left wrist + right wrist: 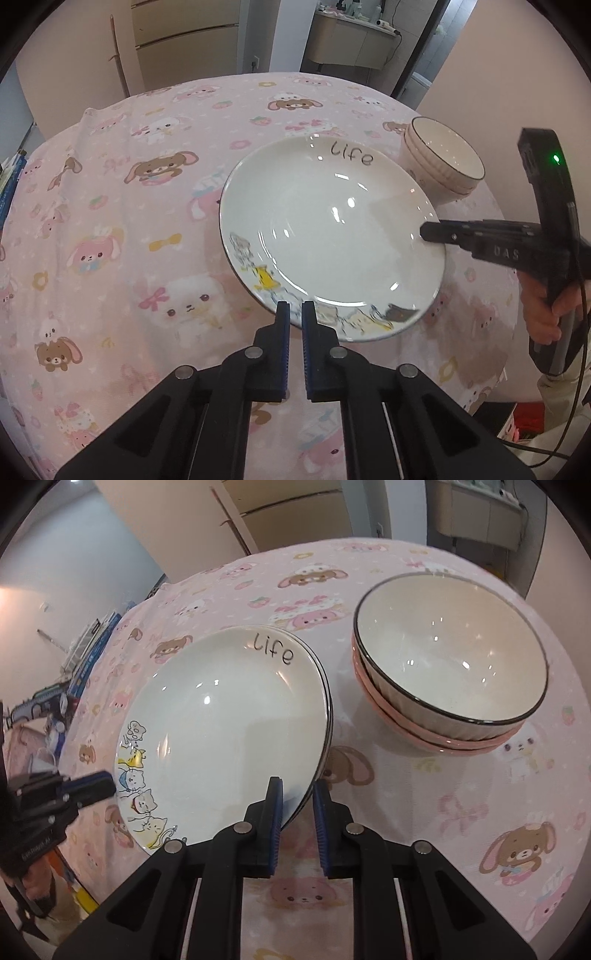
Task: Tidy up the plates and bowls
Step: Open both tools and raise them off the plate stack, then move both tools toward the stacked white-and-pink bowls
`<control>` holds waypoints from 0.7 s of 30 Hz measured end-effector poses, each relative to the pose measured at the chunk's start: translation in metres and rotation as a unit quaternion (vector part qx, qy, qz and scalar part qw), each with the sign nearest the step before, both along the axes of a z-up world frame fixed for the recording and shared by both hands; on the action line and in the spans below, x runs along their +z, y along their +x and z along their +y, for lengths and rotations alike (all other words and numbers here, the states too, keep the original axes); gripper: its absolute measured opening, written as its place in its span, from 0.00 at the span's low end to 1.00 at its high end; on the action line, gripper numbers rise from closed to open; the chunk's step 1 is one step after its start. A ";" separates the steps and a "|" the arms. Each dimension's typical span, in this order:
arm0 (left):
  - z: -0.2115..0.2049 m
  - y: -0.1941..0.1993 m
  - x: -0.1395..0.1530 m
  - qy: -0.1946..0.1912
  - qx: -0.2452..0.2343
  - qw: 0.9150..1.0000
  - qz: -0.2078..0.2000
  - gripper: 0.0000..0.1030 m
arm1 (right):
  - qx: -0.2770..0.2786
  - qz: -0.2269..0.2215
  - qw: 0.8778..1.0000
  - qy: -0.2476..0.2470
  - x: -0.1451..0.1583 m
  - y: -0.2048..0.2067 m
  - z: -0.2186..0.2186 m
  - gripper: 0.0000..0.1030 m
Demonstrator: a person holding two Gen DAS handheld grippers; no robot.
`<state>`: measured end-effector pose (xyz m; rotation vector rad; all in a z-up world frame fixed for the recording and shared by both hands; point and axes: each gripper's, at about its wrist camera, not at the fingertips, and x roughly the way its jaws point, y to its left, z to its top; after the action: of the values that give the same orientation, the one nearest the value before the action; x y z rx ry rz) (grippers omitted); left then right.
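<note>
White plate [225,731] tilted, "Life" rim away from us; our right tongs [297,794] half-open straddling its rim, left tongs [295,310] nearly closed, empty

The plate [225,716] looks like glazed ceramic, smooth and glossy, with bright light spots on it. The stacked bowls [450,664] have the same shiny glaze, and the top one is ribbed outside. The tablecloth [110,221] is matt printed cloth. Both grippers look like matt black plastic with ridged blue pads [320,823] and metal pins.

Both wrist views close, angled down; share plate [332,236].
</note>
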<state>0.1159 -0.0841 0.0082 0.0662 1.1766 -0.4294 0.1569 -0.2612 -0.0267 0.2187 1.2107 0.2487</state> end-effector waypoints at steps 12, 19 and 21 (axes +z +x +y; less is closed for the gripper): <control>0.008 -0.025 0.023 0.014 0.027 0.997 -0.077 0.16 | 0.011 -0.010 1.000 -0.026 0.023 -0.027 0.012 0.17; -0.012 -0.054 0.054 0.055 0.027 0.975 -0.215 0.89 | 0.029 -0.050 0.997 -0.057 0.052 -0.071 0.003 0.30; -0.020 -0.064 0.063 0.055 0.014 0.968 -0.245 0.89 | 0.017 -0.054 0.996 -0.066 0.059 -0.084 -0.009 0.30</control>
<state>0.0522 -0.1042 0.0716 0.2393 0.7104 -0.2982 0.0729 -0.2702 0.0319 0.0696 1.1186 0.2061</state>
